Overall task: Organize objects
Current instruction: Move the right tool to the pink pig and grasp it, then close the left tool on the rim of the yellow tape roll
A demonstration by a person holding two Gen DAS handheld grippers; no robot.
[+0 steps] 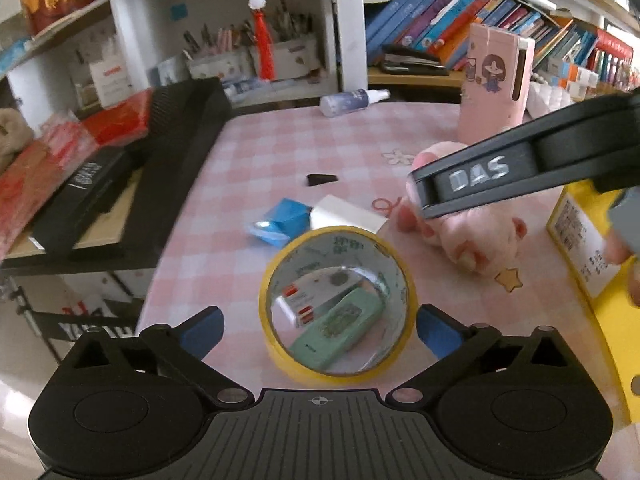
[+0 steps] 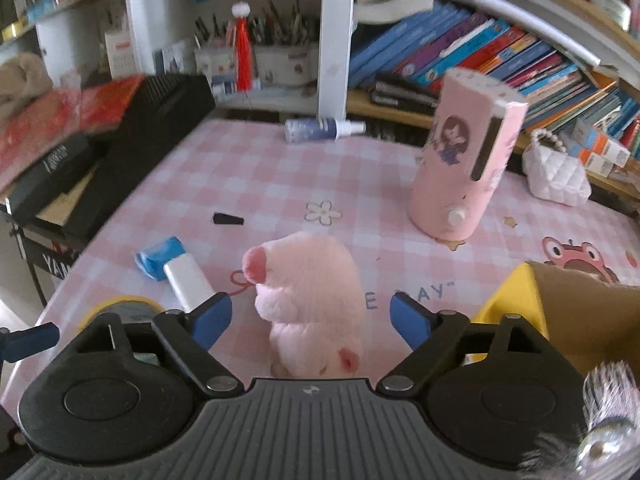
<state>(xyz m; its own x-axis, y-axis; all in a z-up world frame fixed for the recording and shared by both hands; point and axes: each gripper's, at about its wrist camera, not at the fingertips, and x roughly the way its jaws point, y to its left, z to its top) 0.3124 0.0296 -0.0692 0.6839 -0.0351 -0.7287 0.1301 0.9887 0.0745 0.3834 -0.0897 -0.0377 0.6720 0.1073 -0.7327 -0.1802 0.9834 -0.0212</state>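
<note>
On the pink checked tablecloth (image 1: 280,148) a yellow tape roll (image 1: 338,304) stands between the blue fingertips of my left gripper (image 1: 320,332), which is open and does not touch it. Through the roll's hole I see a green case (image 1: 336,336) and a white box. My right gripper (image 2: 310,316) is open around a pink plush pig (image 2: 308,304); its pads stand clear of the plush. In the left wrist view the right gripper's black arm (image 1: 500,172) crosses above the pig (image 1: 468,236). A blue packet (image 1: 280,220) and a white box (image 1: 348,216) lie nearby.
A tall pink cartoon container (image 2: 464,160) stands at the right. A spray bottle (image 2: 320,128) lies at the back, a small black piece (image 2: 228,219) mid-table. A yellow box (image 2: 516,300) with a cardboard flap is at the right edge. Black cases (image 2: 132,152) line the left; bookshelves stand behind.
</note>
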